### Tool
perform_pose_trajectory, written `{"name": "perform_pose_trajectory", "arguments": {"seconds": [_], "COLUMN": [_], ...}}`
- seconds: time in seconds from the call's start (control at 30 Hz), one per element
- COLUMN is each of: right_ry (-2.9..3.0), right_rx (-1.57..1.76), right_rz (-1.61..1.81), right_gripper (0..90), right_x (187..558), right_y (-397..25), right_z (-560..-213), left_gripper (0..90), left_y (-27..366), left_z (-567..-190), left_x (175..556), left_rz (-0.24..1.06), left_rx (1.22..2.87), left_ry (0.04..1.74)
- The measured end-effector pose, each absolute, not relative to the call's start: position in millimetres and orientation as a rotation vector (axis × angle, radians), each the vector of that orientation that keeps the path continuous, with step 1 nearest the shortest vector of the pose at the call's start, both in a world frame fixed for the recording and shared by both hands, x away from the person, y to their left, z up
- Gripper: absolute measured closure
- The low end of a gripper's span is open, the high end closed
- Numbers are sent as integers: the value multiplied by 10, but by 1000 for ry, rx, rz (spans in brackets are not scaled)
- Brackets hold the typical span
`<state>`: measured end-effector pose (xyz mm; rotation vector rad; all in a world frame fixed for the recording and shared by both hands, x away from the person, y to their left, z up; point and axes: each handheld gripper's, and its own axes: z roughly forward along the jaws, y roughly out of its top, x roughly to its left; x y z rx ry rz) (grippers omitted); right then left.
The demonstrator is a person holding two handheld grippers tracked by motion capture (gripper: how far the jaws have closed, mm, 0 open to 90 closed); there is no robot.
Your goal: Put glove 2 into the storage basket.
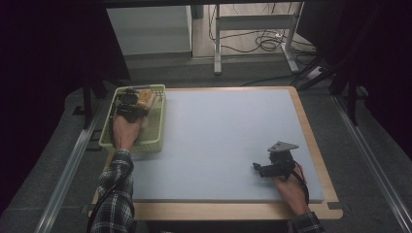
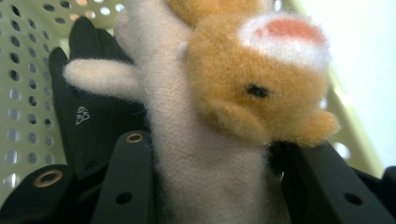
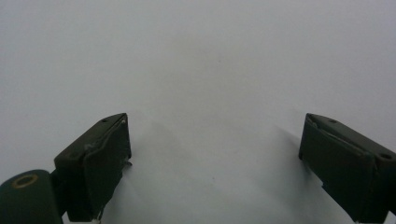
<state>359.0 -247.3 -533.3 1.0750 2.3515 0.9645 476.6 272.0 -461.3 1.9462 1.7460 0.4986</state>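
Left gripper (image 1: 130, 103) grasping a plush (image 2: 219, 116) in the basket (image 1: 154, 127)
Its view adds a black glove (image 2: 88, 98); right gripper (image 1: 266, 168) fingers released over counter (image 1: 218, 136)

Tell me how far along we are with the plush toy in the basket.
Done: the left gripper is inside the green basket, its jaws closed against the cream body of the plush toy. In hand: the grasp itself; the toy is still within the basket, beside a black glove. Left: probably lifting it out onto the grey mat. The right gripper waits open over the mat, holding nothing.
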Motion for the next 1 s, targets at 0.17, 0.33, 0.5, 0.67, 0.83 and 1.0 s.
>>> {"name": "perform_pose_trajectory", "arguments": {"seconds": [0.17, 0.33, 0.5, 0.67, 0.83, 1.0], "right_ry": [2351, 2351, 2351, 2351, 2351, 2351], "right_rx": [1075, 1075, 1076, 1075, 1076, 1076], "right_rz": [965, 965, 966, 965, 966, 965], "right_gripper": [86, 87, 86, 87, 86, 86], "right_x": [3589, 3590, 3589, 3590, 3589, 3589], "right_y": [-2473, -2474, -2473, -2474, -2472, -2472], "right_z": [-5333, -5334, -5333, -5334, -5334, -5334], "left_gripper": [581, 578, 554, 291, 141, 340], "left_y": [2640, 2565, 2488, 2509, 2644, 2757], "left_z": [-4726, -4818, -4894, -4907, -4736, -4546], "left_x": [4902, 4990, 5058, 5080, 4985, 4860], "left_rz": [507, 481, 421, 340, 302, 305], "left_rx": [2030, 2058, 2084, 2083, 1999, 1945], "left_ry": [1780, 1781, 1752, 1752, 1724, 1660]}}
